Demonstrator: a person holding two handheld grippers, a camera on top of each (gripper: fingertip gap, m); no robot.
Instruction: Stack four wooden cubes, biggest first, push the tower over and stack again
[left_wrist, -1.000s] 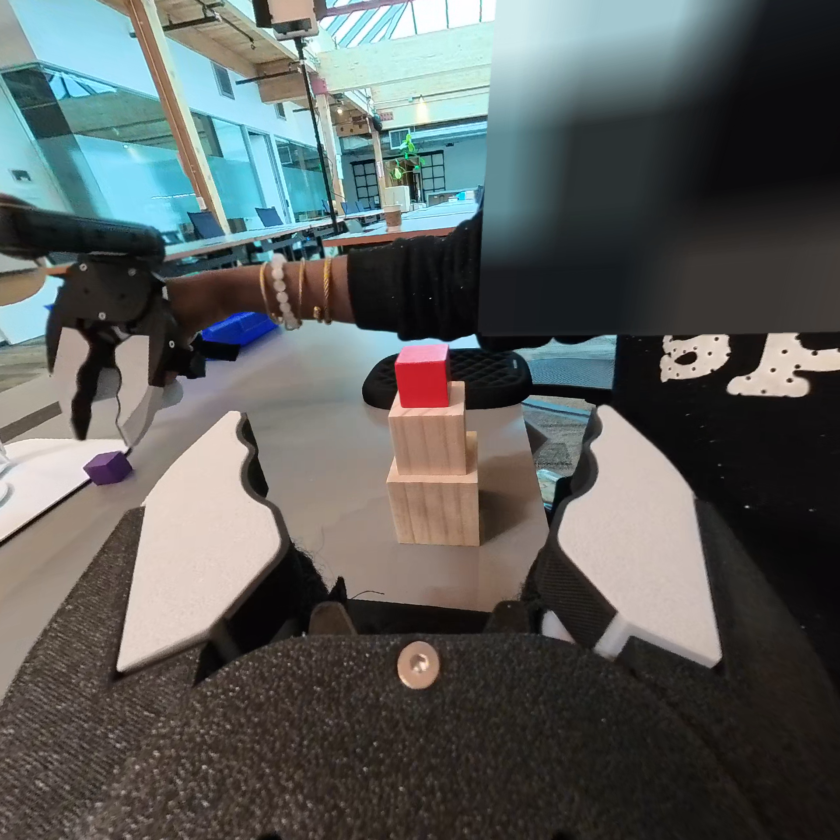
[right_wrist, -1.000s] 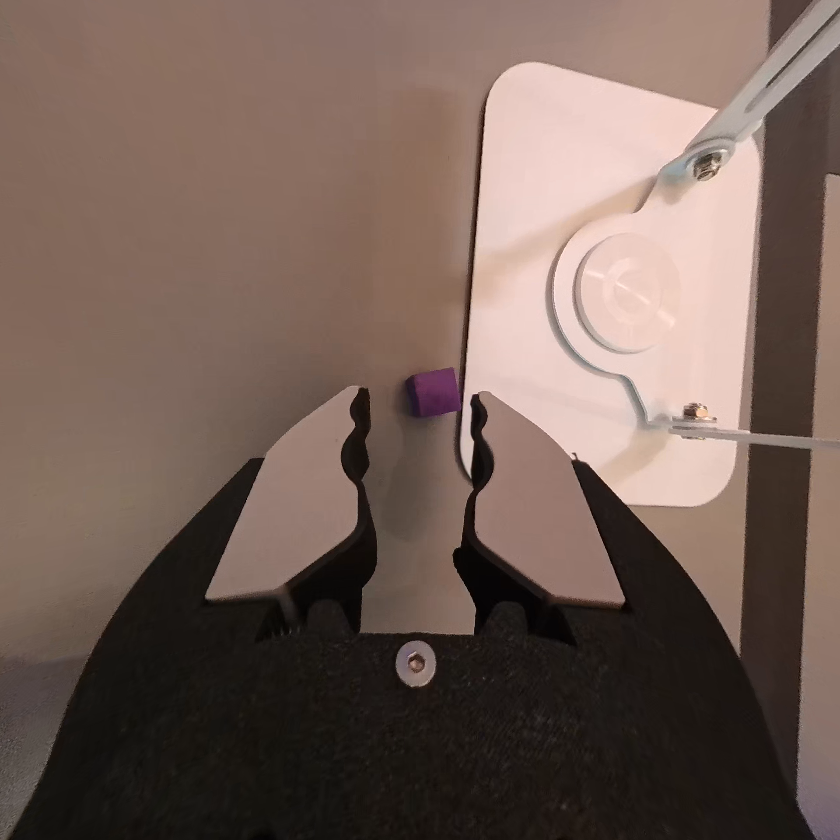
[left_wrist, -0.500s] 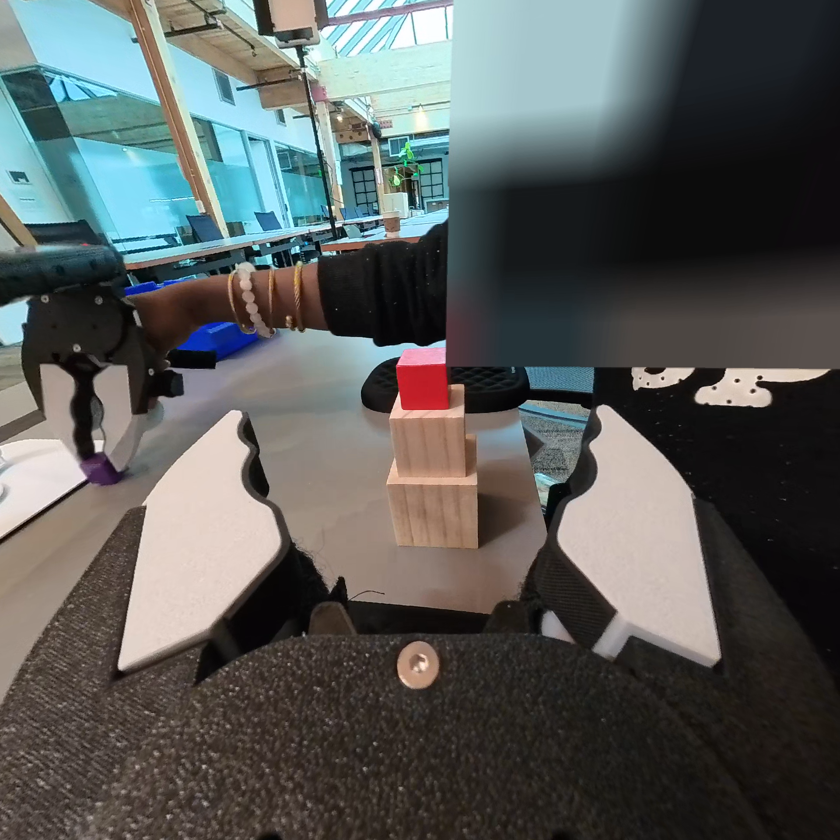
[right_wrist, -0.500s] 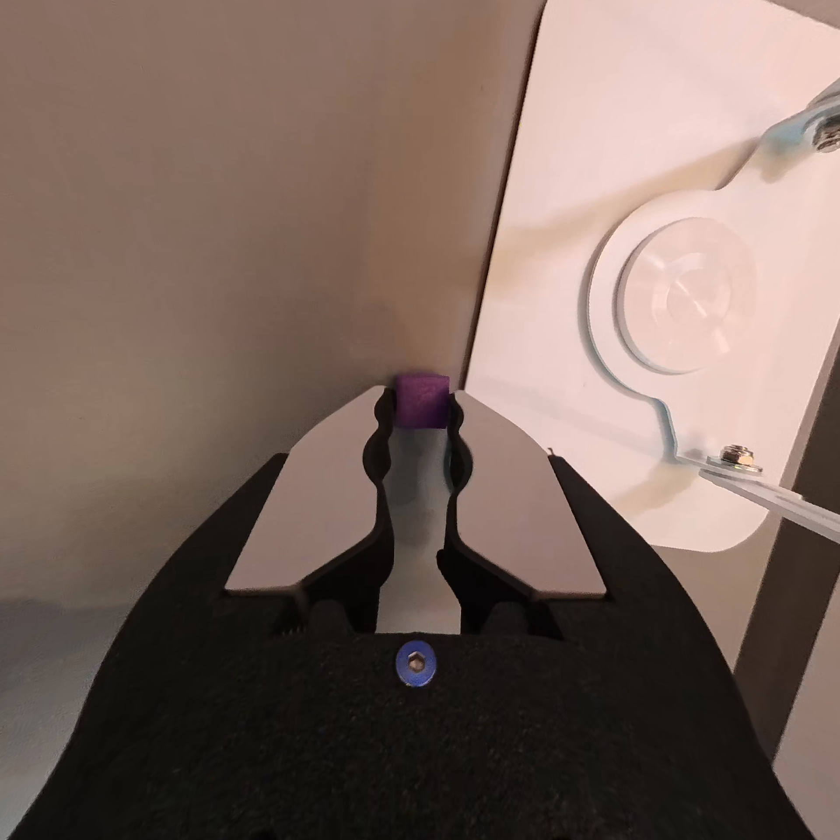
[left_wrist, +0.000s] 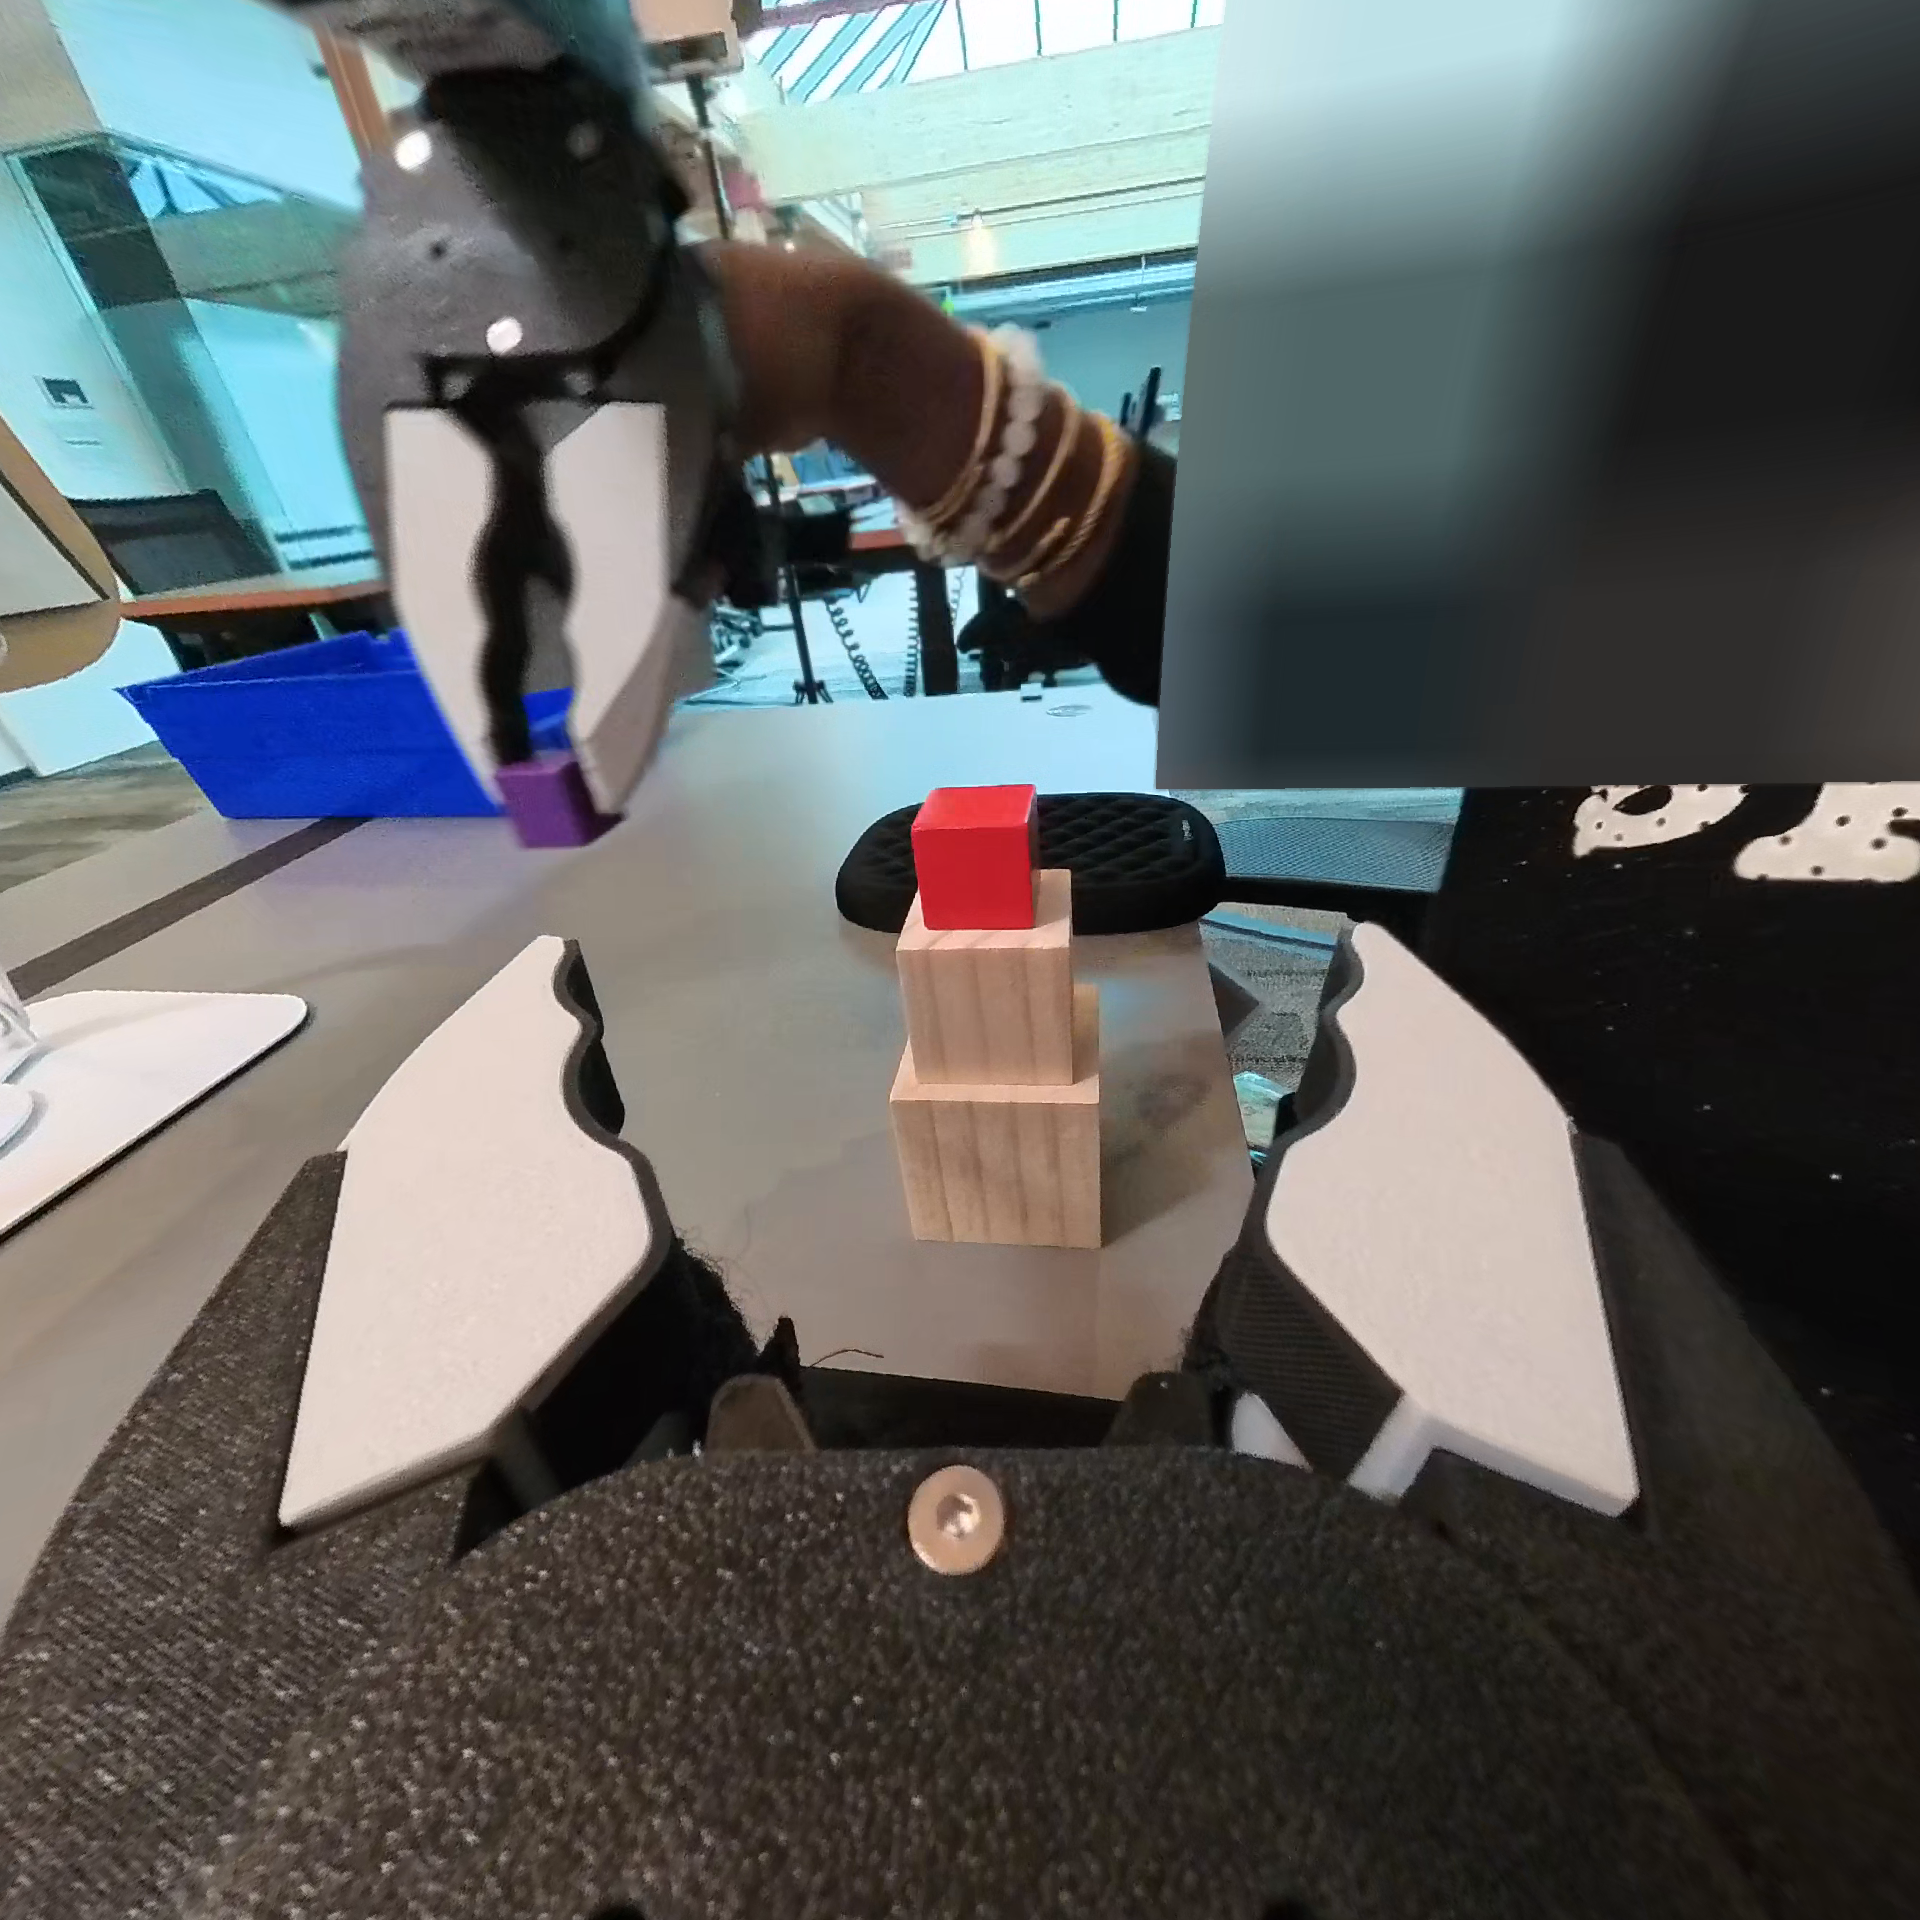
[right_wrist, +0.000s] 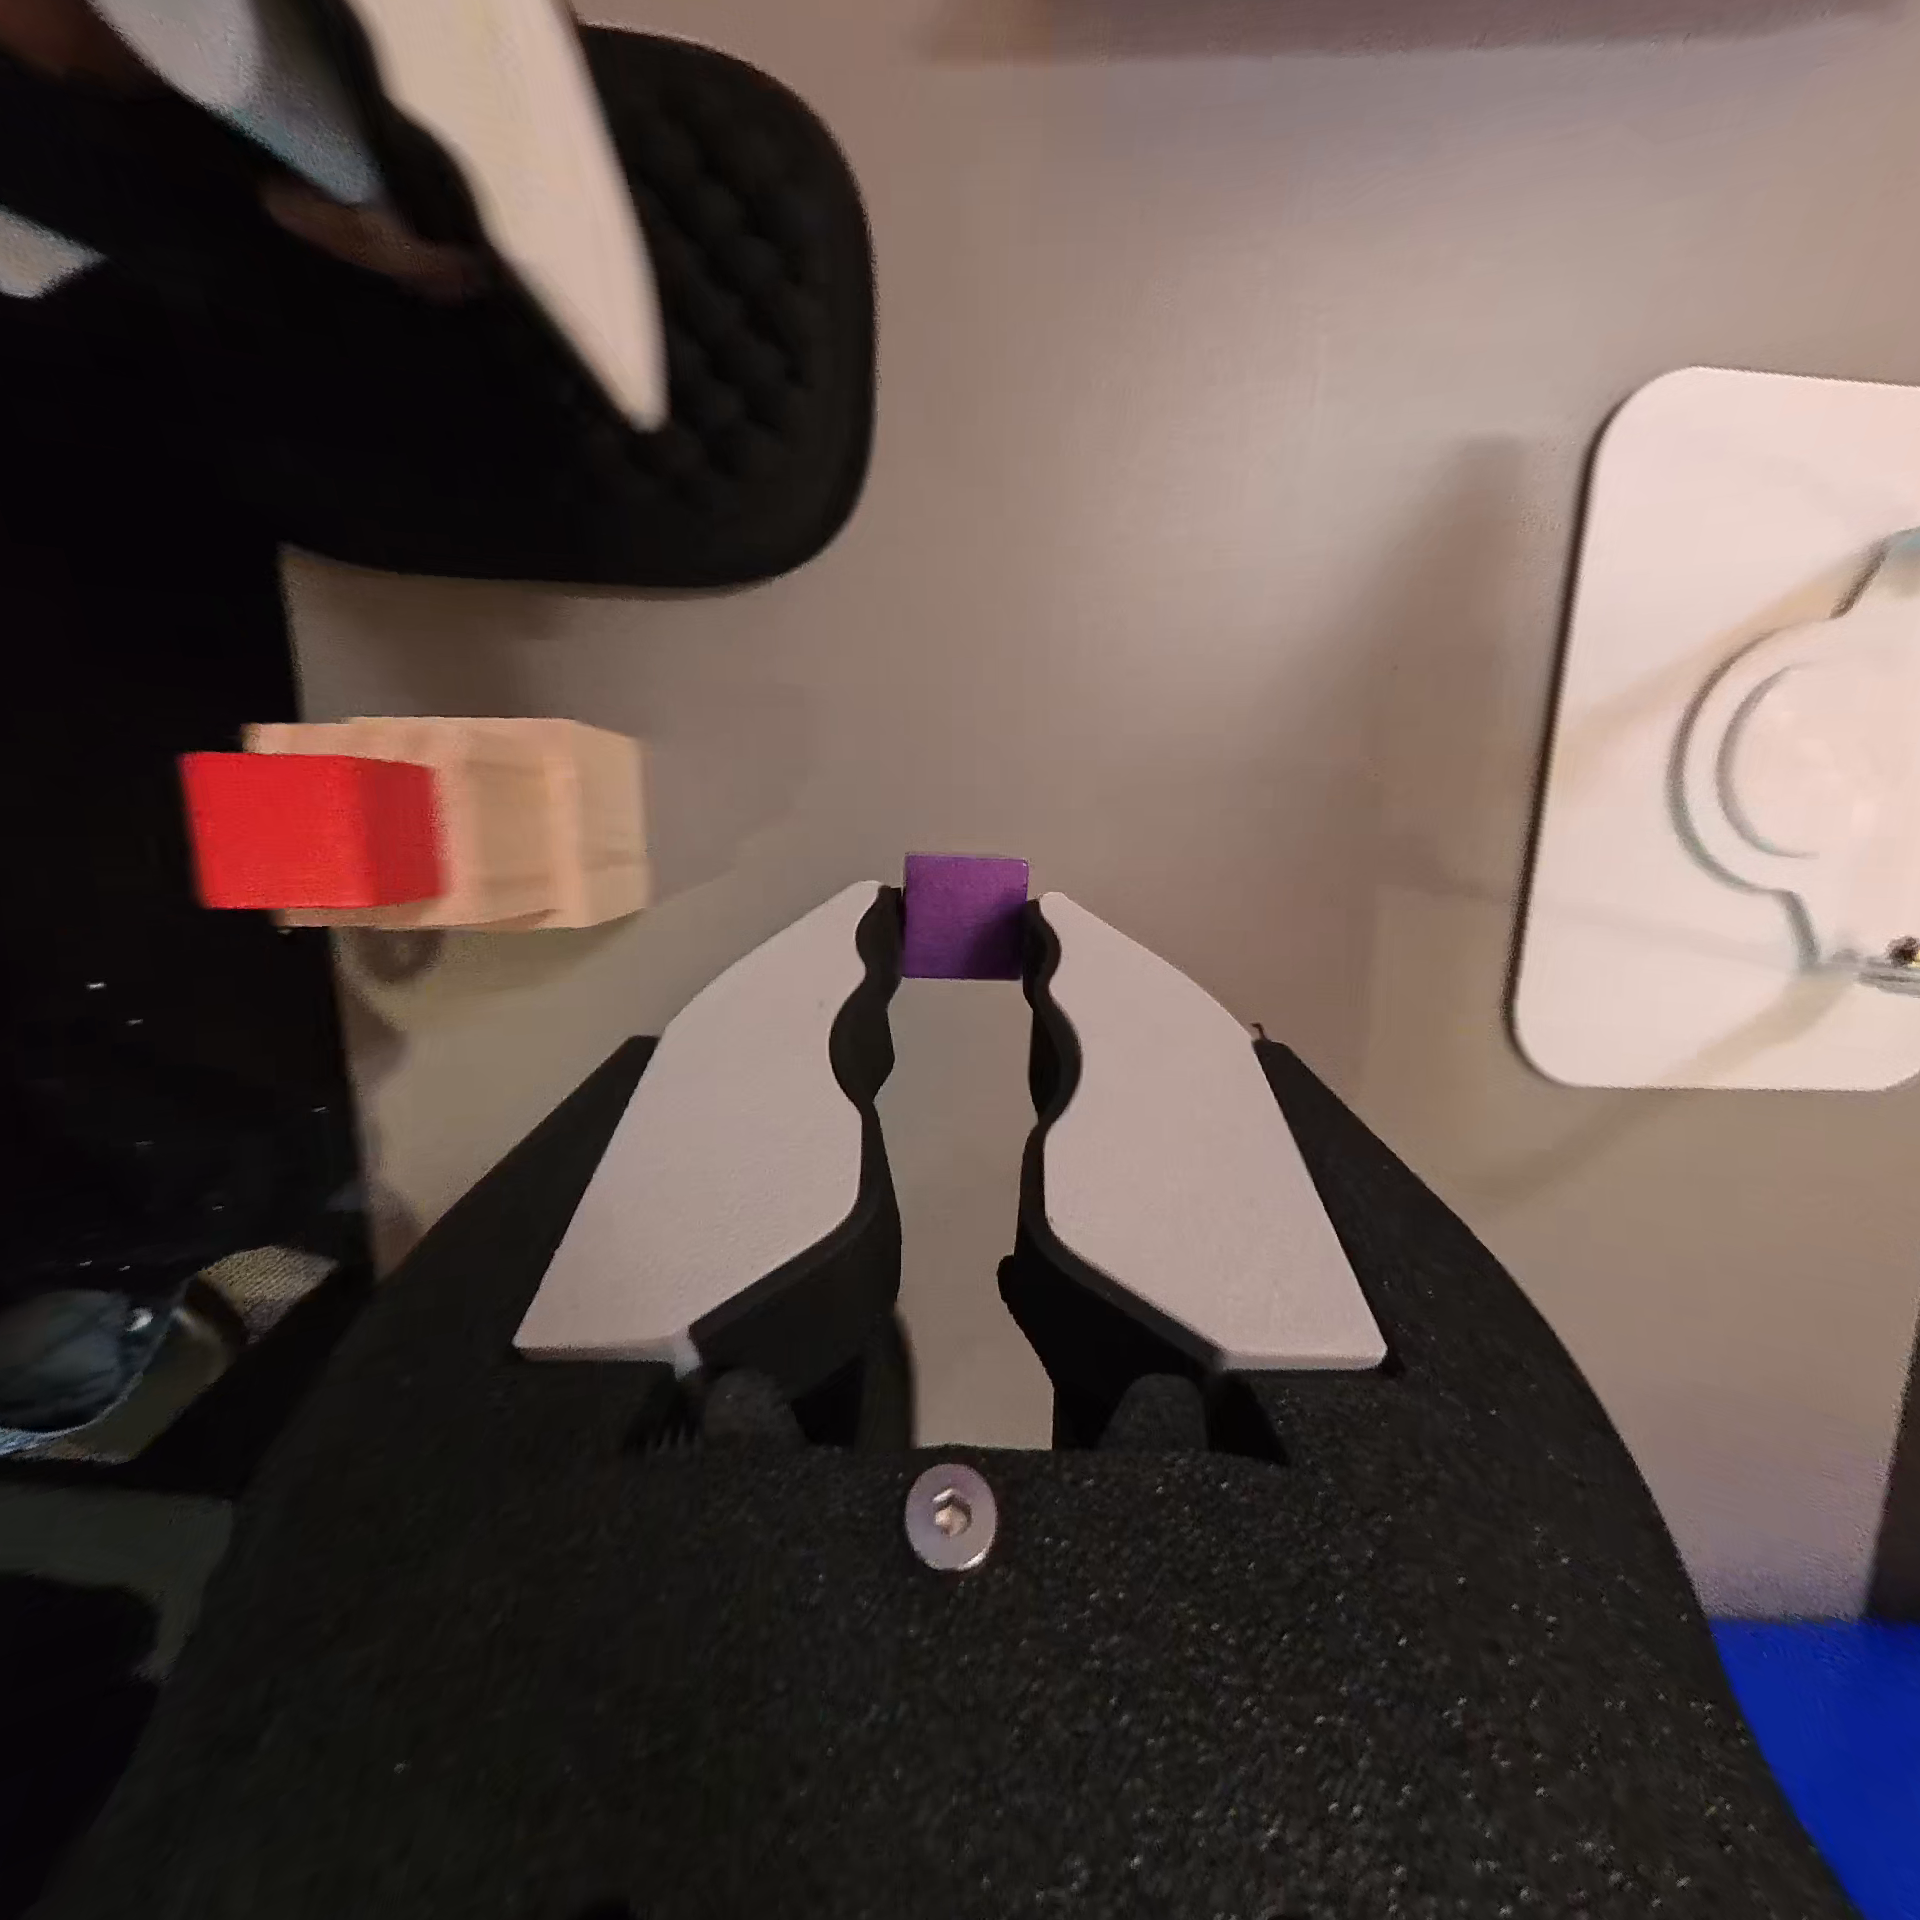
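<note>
My right gripper (right_wrist: 961, 906) is shut on a small purple cube (right_wrist: 964, 916), both pads pressed on its sides, and holds it in the air above the grey table (right_wrist: 1195, 520). In the left wrist view the same gripper (left_wrist: 551, 790) hangs at upper left with the purple cube (left_wrist: 549, 800) at its tips. A stack stands on the table: a red cube (left_wrist: 977, 857) on a smaller wooden cube (left_wrist: 985, 1006) on a larger wooden cube (left_wrist: 995, 1158). My left gripper (left_wrist: 956, 977) is wide open, its fingers either side of the stack, not touching it. The stack also shows in the right wrist view (right_wrist: 416, 826), to the left.
A black quilted pad (left_wrist: 1122, 862) lies behind the stack. A white stand base (right_wrist: 1714, 727) lies on the table at the right; it shows at the left of the left wrist view (left_wrist: 135, 1081). A blue bin (left_wrist: 301, 727) stands beyond. A person's arm with bracelets (left_wrist: 1018, 499) reaches across.
My right gripper closed on the purple cube beside the white base, lifted it off the table and carried it toward the stack. My left gripper stayed open around the stack.
</note>
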